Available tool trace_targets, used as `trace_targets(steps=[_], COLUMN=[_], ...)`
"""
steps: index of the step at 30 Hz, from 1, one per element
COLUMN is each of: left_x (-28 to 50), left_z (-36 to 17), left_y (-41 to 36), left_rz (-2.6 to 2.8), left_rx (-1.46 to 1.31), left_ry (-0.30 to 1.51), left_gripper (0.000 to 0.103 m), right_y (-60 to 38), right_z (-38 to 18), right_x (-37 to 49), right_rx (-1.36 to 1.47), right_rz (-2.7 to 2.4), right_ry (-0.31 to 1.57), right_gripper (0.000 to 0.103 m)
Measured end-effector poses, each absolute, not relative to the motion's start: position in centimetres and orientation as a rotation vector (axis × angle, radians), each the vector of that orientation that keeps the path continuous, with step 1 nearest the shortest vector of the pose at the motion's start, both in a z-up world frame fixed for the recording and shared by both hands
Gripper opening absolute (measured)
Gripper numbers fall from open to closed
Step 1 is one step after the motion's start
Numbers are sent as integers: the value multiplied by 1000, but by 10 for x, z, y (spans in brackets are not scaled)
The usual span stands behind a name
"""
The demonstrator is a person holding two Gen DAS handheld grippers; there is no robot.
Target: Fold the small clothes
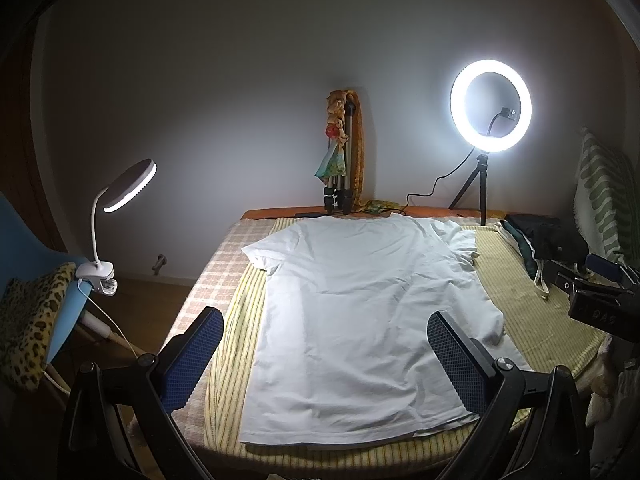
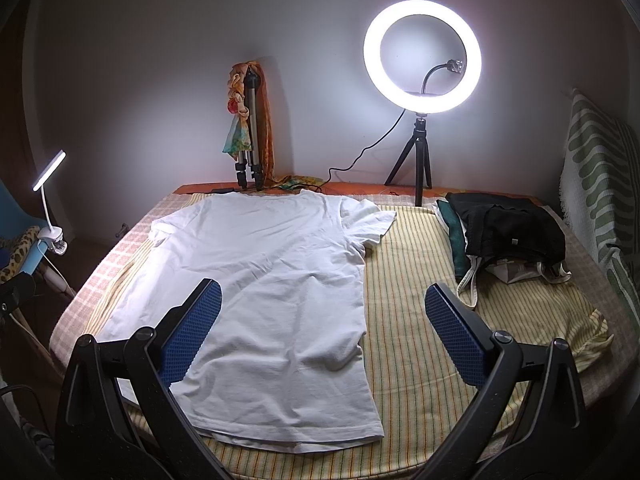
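Note:
A white T-shirt (image 1: 360, 300) lies spread flat on a striped yellow cloth (image 1: 532, 312), collar toward the far wall and hem toward me. In the right wrist view the T-shirt (image 2: 272, 280) fills the left half of the cloth (image 2: 420, 320). My left gripper (image 1: 324, 344) hovers open above the shirt's lower part, nothing between its blue pads. My right gripper (image 2: 322, 320) is also open and empty, above the shirt's right edge near the hem. The right gripper's body (image 1: 600, 296) shows at the right edge of the left wrist view.
A lit ring light (image 2: 422, 56) on a small tripod stands at the far edge. A folded tripod (image 2: 250, 132) draped with colourful cloth leans on the wall. Dark clothes and a bag (image 2: 508, 236) lie at the right. A clip lamp (image 1: 128, 188) sits on a blue chair (image 1: 32, 256) left.

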State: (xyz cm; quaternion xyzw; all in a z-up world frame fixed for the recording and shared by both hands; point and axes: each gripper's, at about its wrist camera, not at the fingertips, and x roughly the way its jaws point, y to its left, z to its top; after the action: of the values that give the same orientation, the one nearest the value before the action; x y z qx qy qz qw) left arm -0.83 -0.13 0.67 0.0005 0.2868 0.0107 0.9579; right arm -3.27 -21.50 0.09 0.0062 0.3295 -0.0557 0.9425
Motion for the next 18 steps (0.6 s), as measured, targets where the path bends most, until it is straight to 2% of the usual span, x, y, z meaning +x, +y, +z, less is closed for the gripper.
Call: trace_targets(steps=[14, 18], left_x=[-2, -1], left_z=[-8, -25], left_y=[19, 39], left_rz=[32, -11], left_rx=[-26, -100], left_ry=[626, 647], left_gripper=[103, 99], right_y=[-204, -193], right_z=[1, -1], right_x=[-20, -6], right_rx=[-6, -55], right_rz=[-58, -34], right_ry=[684, 688], right_gripper=[103, 103])
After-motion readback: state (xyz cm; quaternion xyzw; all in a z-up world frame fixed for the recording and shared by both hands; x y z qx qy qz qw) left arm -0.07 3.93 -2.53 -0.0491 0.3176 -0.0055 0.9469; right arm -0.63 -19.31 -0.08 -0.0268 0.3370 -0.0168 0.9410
